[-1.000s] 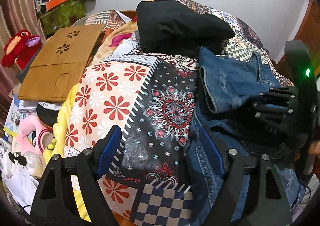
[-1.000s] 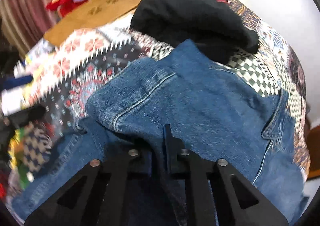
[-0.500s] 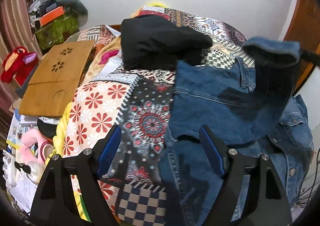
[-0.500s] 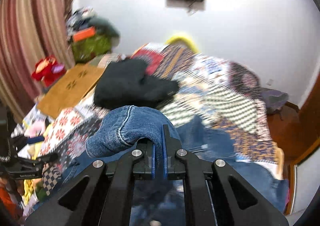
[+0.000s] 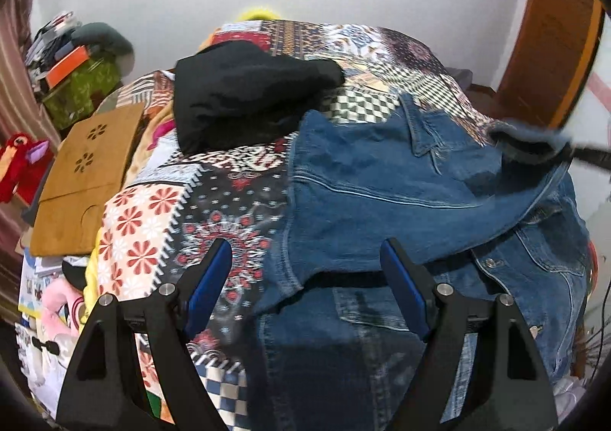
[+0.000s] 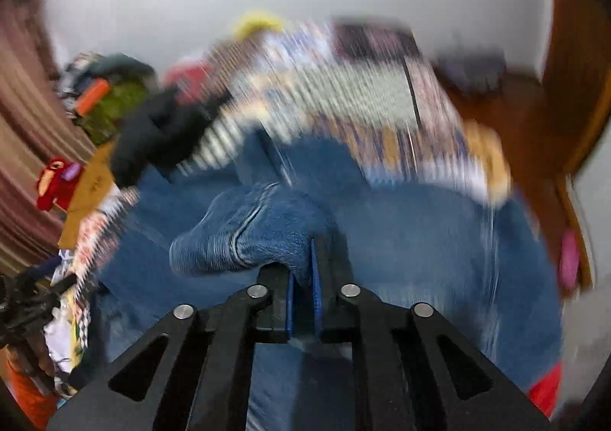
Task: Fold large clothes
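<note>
A blue denim jacket (image 5: 382, 194) lies spread on the right half of a patchwork-covered bed (image 5: 145, 232). My left gripper (image 5: 305, 282) is open and empty, hovering above the jacket's near left edge. My right gripper (image 6: 301, 278) is shut on a bunched sleeve end of the jacket (image 6: 248, 240) and holds it up over the jacket's right side. In the left wrist view that lifted sleeve (image 5: 530, 139) shows blurred at the far right. The right wrist view is heavily motion-blurred.
A black garment (image 5: 244, 95) lies on the bed behind the jacket. A wooden lap tray (image 5: 84, 179) sits at the bed's left edge, with a red plush toy (image 5: 19, 163) and stacked boxes (image 5: 80, 76) beyond. A wooden door (image 5: 550, 49) stands at right.
My right gripper has carried the sleeve from high over the jacket rightward and lower. The jacket back now lies flatter. My left gripper stays open, drawn back a little.
</note>
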`<action>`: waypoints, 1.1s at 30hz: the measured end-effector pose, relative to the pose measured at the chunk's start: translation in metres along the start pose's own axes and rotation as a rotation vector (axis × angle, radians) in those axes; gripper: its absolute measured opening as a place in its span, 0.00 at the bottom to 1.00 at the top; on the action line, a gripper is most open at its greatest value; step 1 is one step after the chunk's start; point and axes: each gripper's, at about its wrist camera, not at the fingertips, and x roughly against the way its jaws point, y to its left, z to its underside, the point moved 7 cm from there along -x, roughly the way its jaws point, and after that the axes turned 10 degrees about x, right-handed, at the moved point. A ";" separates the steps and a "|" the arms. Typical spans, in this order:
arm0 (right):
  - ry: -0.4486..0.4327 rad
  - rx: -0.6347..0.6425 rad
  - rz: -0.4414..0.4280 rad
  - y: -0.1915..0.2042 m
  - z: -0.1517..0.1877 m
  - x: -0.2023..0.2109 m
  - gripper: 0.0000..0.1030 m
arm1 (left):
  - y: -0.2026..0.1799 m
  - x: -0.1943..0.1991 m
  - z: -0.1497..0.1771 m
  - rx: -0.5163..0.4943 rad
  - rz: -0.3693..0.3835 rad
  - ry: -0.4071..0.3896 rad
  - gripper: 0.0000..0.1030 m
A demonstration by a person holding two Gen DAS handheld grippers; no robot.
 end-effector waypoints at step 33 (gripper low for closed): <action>-0.084 -0.354 0.059 -0.073 0.046 0.024 0.47 | 0.043 -0.114 0.031 0.054 -0.106 0.197 0.93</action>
